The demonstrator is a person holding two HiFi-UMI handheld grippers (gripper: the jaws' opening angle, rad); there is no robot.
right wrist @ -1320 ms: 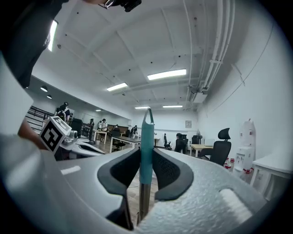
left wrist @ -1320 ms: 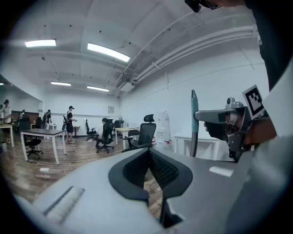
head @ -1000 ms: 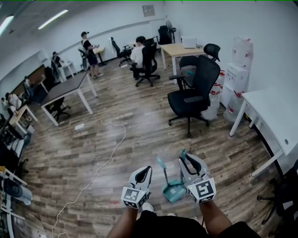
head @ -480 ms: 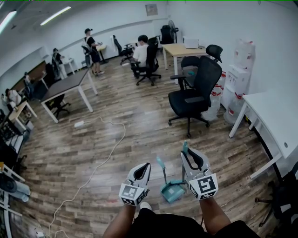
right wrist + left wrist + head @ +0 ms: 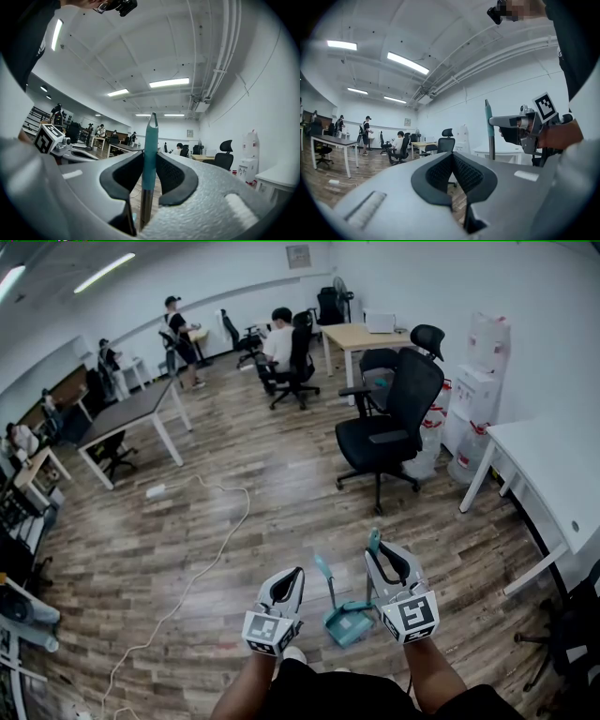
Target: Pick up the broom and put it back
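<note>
The broom's handle, teal-capped with a hanging hole at its tip (image 5: 150,140), stands upright between the pads of my right gripper (image 5: 150,161), which is shut on it. In the head view the teal tip (image 5: 373,540) pokes up just ahead of the right gripper (image 5: 379,557). The left gripper view shows the same handle (image 5: 488,123) held by the right gripper. The broom's head is hidden. A teal dustpan (image 5: 348,622) with an upright handle sits on the wood floor between my two grippers. My left gripper (image 5: 289,579) (image 5: 452,165) hangs beside it, shut and holding nothing.
A black office chair (image 5: 389,427) stands ahead. A white table (image 5: 548,474) runs along the right, with water dispensers (image 5: 473,395) behind it. A white cable (image 5: 202,559) snakes over the floor at the left. Further back are a grey table (image 5: 131,413) and several people.
Both grippers hold their places and the right keeps its grip on the broom handle. Only the head view has drifted slightly.
</note>
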